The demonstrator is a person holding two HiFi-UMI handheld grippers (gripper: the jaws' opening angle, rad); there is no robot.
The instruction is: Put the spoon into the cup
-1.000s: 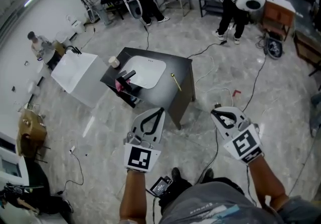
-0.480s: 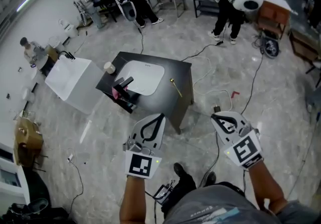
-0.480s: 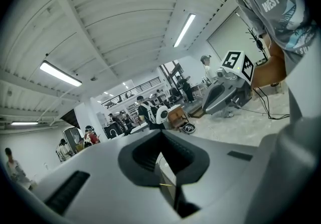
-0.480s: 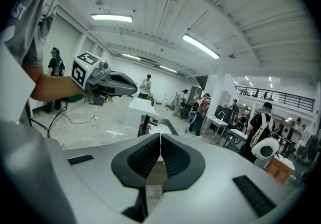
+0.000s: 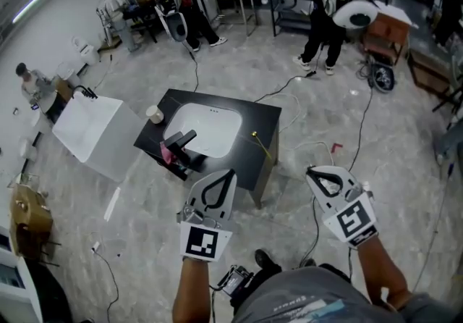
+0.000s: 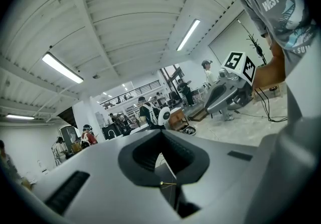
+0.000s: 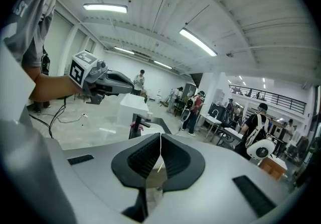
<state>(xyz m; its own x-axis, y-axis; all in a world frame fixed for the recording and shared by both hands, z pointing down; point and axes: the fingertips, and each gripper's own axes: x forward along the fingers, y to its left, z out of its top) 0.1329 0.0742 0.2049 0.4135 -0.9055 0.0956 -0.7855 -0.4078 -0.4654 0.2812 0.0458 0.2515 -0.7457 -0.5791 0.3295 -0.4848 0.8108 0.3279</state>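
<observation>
Slim gold-coloured spoon [image 5: 261,143] lies flat on the black square table [image 5: 266,117], at the 3 o'clock side of the white oval sink [image 5: 206,128] set in the tabletop. It runs slantwise near the table's edge. The small beige paper cup [image 5: 154,114] stands upright at the table's 9 o'clock corner, well apart from the spoon, with the sink between them. A black tap [image 5: 182,142] sits at the sink's 7 o'clock rim.

Both grippers hover over the grey floor at the table's 6 o'clock side, touching nothing. The left gripper [image 5: 233,172] has its jaws pressed together with nothing between them. The right gripper [image 5: 309,169] is likewise closed and empty, its tips meeting.
</observation>
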